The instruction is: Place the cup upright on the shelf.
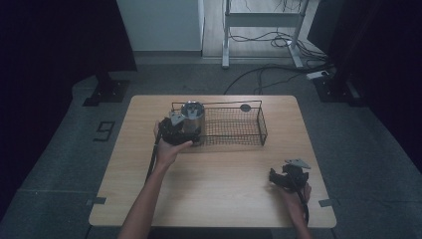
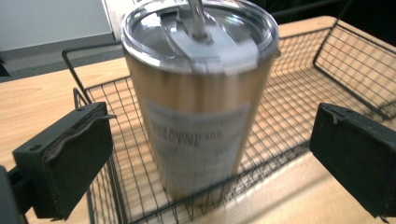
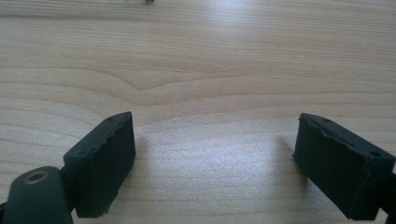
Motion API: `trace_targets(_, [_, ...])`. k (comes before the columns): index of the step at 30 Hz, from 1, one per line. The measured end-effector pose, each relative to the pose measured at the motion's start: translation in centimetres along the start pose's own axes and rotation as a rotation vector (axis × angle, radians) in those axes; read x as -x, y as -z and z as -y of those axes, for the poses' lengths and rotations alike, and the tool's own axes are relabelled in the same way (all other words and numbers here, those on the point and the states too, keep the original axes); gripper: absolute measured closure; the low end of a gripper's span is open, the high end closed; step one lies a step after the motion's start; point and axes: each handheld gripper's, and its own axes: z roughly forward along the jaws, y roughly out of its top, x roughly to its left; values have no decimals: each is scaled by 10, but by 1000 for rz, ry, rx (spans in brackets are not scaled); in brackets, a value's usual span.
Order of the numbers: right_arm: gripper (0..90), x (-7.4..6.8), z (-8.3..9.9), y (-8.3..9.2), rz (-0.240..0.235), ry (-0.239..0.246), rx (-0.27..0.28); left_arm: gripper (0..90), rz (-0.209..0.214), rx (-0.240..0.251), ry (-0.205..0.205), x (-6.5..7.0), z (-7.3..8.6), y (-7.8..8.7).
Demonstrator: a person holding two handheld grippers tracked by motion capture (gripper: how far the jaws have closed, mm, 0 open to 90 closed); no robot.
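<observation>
A steel tumbler with a clear lid stands upright in the left end of a black wire basket. In the left gripper view the tumbler carries a white label, and it stands inside the basket. My left gripper sits just in front of the tumbler, open, its jaws wide on either side and apart from it. My right gripper rests low over the table near the front right, open, with bare wood between its jaws.
The wooden table has free room in its middle and front. A small dark round thing lies at the basket's far side. Beyond the table are a desk frame and cables on the floor.
</observation>
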Motion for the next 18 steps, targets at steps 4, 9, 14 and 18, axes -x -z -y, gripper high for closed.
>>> trace_targets(4, [124, 0, 0, 0, 0, 0, 0, 0, 21, -7, -5, 0, 8, 12])
trace_targets(9, [124, 0, 0, 0, 0, 1, 0, 0, 57, -18, 3, 1, 23, 28])
trace_targets(14, [125, 0, 0, 0, 0, 3, -1, 0, 94, -39, 19, 0, 44, 43])
trace_targets(18, [125, 0, 0, 0, 0, 3, -1, 3, 107, -36, 38, -3, 61, 59])
